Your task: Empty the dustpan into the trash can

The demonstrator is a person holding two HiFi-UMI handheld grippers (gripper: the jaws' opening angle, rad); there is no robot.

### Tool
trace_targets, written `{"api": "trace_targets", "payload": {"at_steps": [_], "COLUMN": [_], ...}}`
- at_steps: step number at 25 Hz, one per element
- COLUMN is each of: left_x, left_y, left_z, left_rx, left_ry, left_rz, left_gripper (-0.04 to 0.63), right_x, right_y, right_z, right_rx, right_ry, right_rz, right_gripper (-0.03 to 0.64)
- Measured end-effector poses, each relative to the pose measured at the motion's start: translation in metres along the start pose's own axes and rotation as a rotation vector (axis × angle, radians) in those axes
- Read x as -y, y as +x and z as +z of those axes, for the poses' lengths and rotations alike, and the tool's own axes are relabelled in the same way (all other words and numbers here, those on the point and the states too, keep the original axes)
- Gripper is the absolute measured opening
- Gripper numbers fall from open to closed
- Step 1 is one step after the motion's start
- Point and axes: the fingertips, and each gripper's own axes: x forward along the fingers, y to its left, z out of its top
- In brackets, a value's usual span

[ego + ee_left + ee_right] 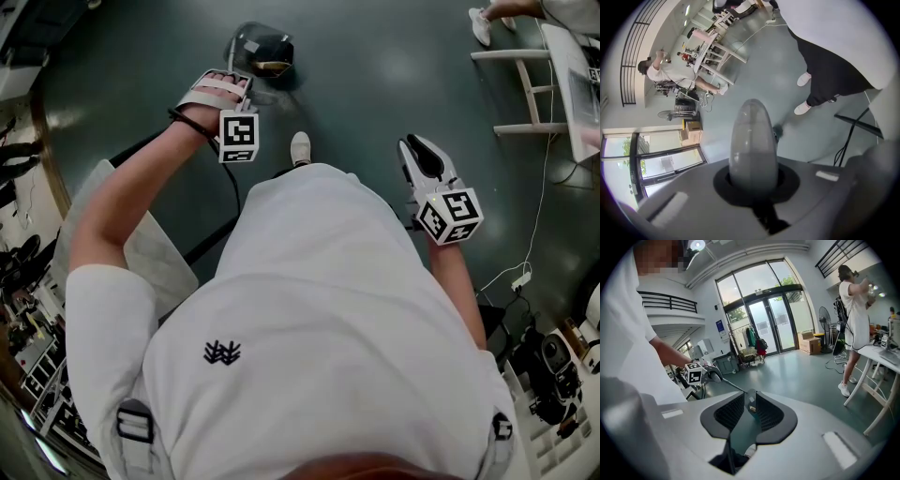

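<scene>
The dark dustpan (265, 52) sits low over the floor at the top of the head view, with something brownish inside it. Its thin long handle (725, 383) rises to my left gripper (225, 82), which is shut on the rounded grey grip (753, 143) at the handle's end. My right gripper (420, 152) is held out to the right of my body, and in the right gripper view its ribbed black jaws (750, 401) meet with nothing between them. I cannot make out a trash can in any view.
A white table (525, 84) with a person's foot beside it stands at the upper right. Cables (520, 277) and equipment lie at the right. A pale quilted thing (141, 248) and black stand legs (211, 239) are at my left. Another person (855, 301) works at a table.
</scene>
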Motion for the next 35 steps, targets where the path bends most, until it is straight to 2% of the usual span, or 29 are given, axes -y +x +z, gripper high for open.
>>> {"api": "trace_targets", "payload": {"at_steps": [6,11,18,23,26,30,32,35], "left_x": [-0.013,-0.021,-0.022,-0.020,-0.014,0.008,0.026,0.063], "left_y": [0.007,0.000,-0.018,-0.046,-0.071,-0.105,-0.117,-0.127], "left_z": [-0.030,-0.073,-0.129,-0.155,-0.166,-0.196,-0.205,-0.199], "left_rx": [-0.074,-0.146,-0.248,-0.296,-0.335,-0.446,-0.487,-0.524], "left_ry": [-0.118,-0.243,-0.493,-0.692,-0.774,-0.845,-0.896,-0.963], "left_rz": [0.009,0.017,0.020,0.046,0.079,0.120,0.113,0.067], "left_gripper": [0.058,0.058,0.058,0.058,0.057,0.057,0.057,0.057], "right_x": [0.007,0.003,-0.002,0.001,0.000,-0.008,-0.012,-0.012], "right_y": [-0.005,-0.009,-0.007,-0.008,-0.010,-0.014,-0.016,-0.024], "right_z": [-0.002,0.001,0.004,0.004,0.004,0.005,0.003,-0.003], "right_rx": [-0.004,-0.003,-0.012,-0.019,-0.024,-0.029,-0.033,-0.044], "right_ry": [-0.006,-0.016,-0.044,-0.068,-0.088,-0.118,-0.133,-0.146], "right_rz": [0.013,0.024,0.070,0.102,0.132,0.175,0.197,0.230], "right_gripper": [0.064,0.064,0.064,0.064,0.064,0.064,0.064,0.064]}}
